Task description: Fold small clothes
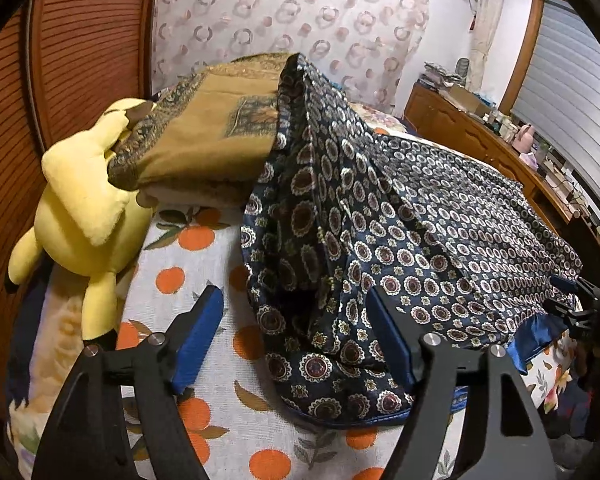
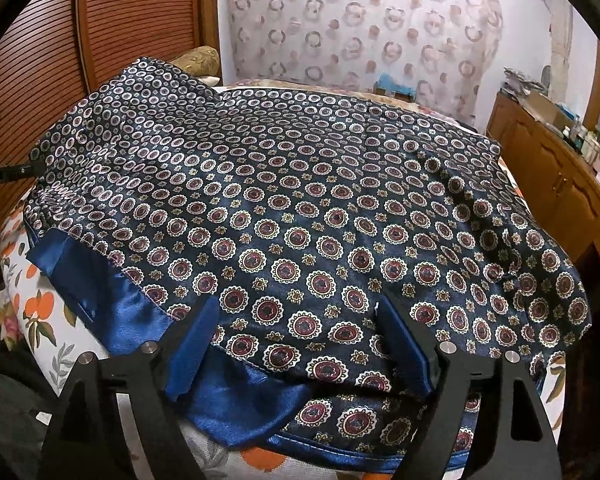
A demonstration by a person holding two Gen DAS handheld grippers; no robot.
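Note:
A dark navy satin garment [image 1: 412,216] with a medallion print and plain blue trim lies spread on the bed; it also fills the right wrist view [image 2: 300,208]. Its far corner is draped up against a folded tan blanket [image 1: 208,140]. My left gripper [image 1: 296,332] is open, its blue pads either side of the garment's near left corner. My right gripper [image 2: 296,340] is open, its pads straddling the garment's near hem above the folded-back blue trim [image 2: 236,400]. The right gripper also shows at the right edge of the left wrist view [image 1: 580,304].
A yellow plush toy [image 1: 80,216] lies at the bed's left edge. The bed sheet [image 1: 204,280] has an orange fruit print. A wooden slatted door [image 2: 140,12] stands at the left. A cluttered wooden cabinet [image 2: 556,168] runs along the right wall.

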